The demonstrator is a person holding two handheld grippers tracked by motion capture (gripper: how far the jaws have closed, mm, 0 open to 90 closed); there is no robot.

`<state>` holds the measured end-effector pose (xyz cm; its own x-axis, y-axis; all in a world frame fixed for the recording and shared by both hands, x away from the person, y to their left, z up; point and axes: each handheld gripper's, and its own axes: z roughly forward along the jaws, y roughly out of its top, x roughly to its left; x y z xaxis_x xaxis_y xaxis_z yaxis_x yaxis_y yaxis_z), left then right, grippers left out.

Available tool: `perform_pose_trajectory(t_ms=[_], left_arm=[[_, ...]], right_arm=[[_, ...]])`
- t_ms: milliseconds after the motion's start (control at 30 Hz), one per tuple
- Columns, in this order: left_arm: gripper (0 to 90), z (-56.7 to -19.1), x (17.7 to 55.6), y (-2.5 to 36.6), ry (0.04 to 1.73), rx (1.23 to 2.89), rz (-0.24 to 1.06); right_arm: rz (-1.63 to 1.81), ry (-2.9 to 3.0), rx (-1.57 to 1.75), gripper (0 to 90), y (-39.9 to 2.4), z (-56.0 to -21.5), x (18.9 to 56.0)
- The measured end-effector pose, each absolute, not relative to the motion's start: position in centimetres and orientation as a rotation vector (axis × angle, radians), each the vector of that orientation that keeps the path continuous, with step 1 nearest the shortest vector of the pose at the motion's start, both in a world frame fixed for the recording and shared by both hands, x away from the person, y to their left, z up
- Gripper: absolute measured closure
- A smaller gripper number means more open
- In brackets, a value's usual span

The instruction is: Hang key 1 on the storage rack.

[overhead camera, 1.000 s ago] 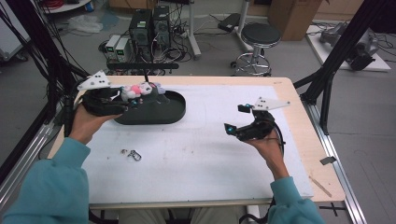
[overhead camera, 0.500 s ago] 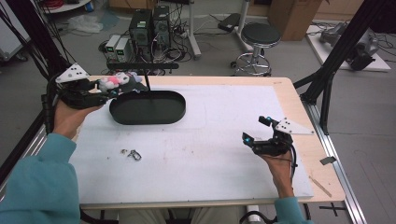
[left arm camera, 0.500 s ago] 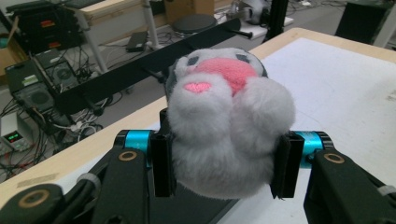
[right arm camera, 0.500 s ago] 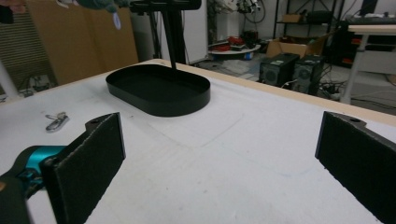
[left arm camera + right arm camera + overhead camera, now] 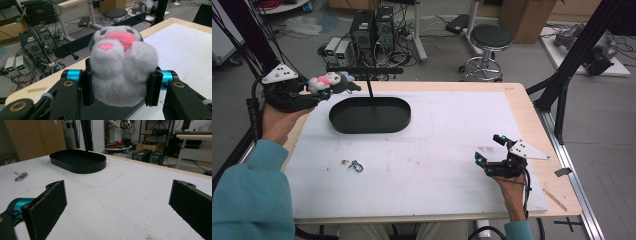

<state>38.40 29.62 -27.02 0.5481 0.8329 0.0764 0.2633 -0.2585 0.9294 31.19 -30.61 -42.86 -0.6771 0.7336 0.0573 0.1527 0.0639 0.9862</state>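
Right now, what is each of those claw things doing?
Left gripper: jaws closed on the plush toy.
Right gripper: jaws open, holding nothing.

Grey concrete floor (image 5: 532,60), round black padded stool on chrome legs (image 5: 491,37) behind the pale wooden table (image 5: 524,107), stacked black electronic boxes (image 5: 372,25) left of the stool, brown cardboard box (image 5: 524,15) to its right, black metal frame post (image 5: 577,55) further right

Black oval tray (image 5: 370,115) sits toward the far left of the white table mat (image 5: 437,165). A small metal keyring clip (image 5: 353,165) lies on the mat nearer than the tray, well apart from it. Past the table's far edge from the tray: a round black stool (image 5: 488,39) and some stacked electronics boxes (image 5: 371,29) on the floor.
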Motion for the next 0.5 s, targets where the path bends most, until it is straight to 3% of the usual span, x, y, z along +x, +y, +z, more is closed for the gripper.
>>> perform_pose_trajectory(t_ms=[500], left_arm=[[53.3,-26.7,40.1,29.3,0.951,1.785,0.753]], right_arm=[[1.713,1.821,0.844,0.7,-30.8,-44.9,30.4]])
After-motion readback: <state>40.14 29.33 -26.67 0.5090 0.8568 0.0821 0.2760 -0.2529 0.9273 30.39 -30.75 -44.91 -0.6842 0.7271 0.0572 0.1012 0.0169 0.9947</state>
